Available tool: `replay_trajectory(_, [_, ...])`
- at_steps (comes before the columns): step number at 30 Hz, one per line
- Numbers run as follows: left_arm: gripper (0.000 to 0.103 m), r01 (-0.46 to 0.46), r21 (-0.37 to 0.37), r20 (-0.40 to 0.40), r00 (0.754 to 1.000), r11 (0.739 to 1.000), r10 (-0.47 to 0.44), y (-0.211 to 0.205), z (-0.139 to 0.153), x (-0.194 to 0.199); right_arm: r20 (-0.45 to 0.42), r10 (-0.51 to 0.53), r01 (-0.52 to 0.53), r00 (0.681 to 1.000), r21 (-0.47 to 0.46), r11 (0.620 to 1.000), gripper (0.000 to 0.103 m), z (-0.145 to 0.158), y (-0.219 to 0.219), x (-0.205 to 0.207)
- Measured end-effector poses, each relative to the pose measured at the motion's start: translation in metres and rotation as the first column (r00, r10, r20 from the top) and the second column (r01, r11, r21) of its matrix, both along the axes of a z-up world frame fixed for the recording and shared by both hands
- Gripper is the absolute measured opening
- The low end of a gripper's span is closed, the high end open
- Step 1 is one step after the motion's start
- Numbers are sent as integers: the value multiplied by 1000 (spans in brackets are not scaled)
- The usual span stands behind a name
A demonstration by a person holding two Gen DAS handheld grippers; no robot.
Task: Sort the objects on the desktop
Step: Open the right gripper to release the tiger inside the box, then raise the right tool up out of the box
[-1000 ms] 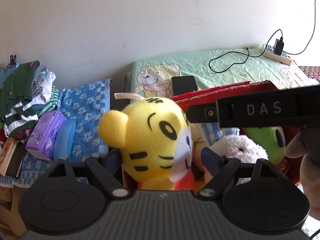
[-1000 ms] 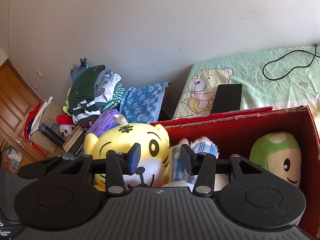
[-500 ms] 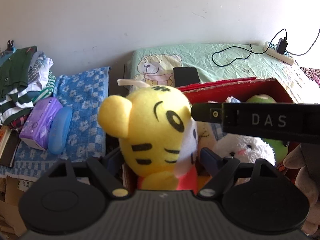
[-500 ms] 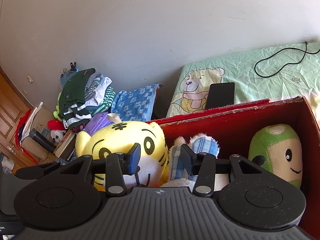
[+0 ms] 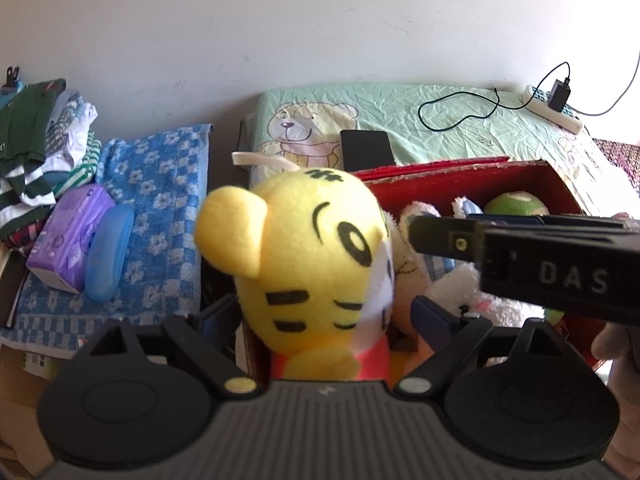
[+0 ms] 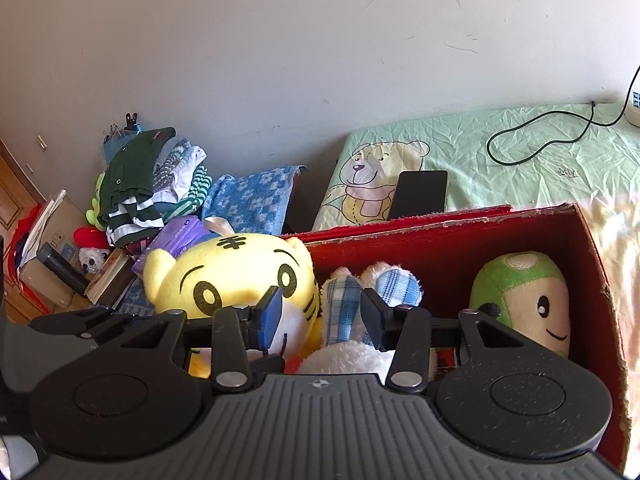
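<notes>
Left gripper [image 5: 324,316] has just been spreading its jaws, and the yellow tiger toy [image 5: 316,264] sits between its blue pads with a clear gap on either side, so nothing is pinched. Off to the left of the tiger lies a blue flowered towel [image 5: 160,184] with a purple packet [image 5: 68,240] and a blue case [image 5: 108,252] on it, and behind those a heap of folded clothes [image 5: 32,152]. The tiger stands upright at the left end of the red box [image 6: 520,232], leaning against the white plush with checked ears [image 6: 360,296] beside it. Right gripper [image 6: 320,316] hangs over that white plush, jaws partly apart; the checked ears show in the gap, but whether the pads touch them I cannot tell. Seen from the left wrist, the right gripper's black finger reaches in from the right, level with the tiger's face. Behind the box a dark phone [image 6: 420,194] lies on a green sheet with a bear print [image 6: 540,168], and a black cable [image 6: 540,140] loops across it. At the right end of the box sits a green plush [image 6: 520,300], well apart from the tiger.
</notes>
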State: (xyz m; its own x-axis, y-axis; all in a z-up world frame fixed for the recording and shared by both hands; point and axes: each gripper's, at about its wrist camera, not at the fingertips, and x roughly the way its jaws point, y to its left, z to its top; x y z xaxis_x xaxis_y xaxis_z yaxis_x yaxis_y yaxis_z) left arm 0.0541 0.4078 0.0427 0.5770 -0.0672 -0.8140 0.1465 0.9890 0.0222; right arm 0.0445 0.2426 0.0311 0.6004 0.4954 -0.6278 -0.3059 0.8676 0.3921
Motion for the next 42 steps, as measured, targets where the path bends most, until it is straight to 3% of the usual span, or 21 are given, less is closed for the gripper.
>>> replay_trajectory(9, [92,-59,35,-4,998,998,59,-3,4,-4,-33,14,-13,999,34,999,48,-6,-8,-3])
replay_trajectory(14, [86,-112,55,-15,993,992,113,-9,3,-9,-20,25,-22,999,103,994,55,-2,-23,-4])
replay_trajectory(21, [76,-192,117,-10,981,974,195,-24,4,-18,-4,52,-51,999,148,988,55,2,-53,-12])
replay_trajectory(24, [79,-234,139,-6,971,962,237,-28,6,-25,-7,67,-65,998,178,982,55,3,-67,-15])
replay_trajectory(26, [88,-271,158,7,962,949,274,-31,10,-31,-2,82,-80,997,189,979,55,4,-76,-18])
replay_trajectory(29, [93,-322,189,28,946,928,323,-36,16,-43,18,114,-115,993,194,974,55,7,-88,-24])
replay_trajectory(36, [94,-409,176,27,911,895,411,-57,26,-72,44,171,-176,984,179,968,55,4,-114,-40])
replay_trajectory(42, [96,-430,161,17,901,888,433,-88,24,-91,54,200,-206,978,161,965,56,-3,-135,-52])
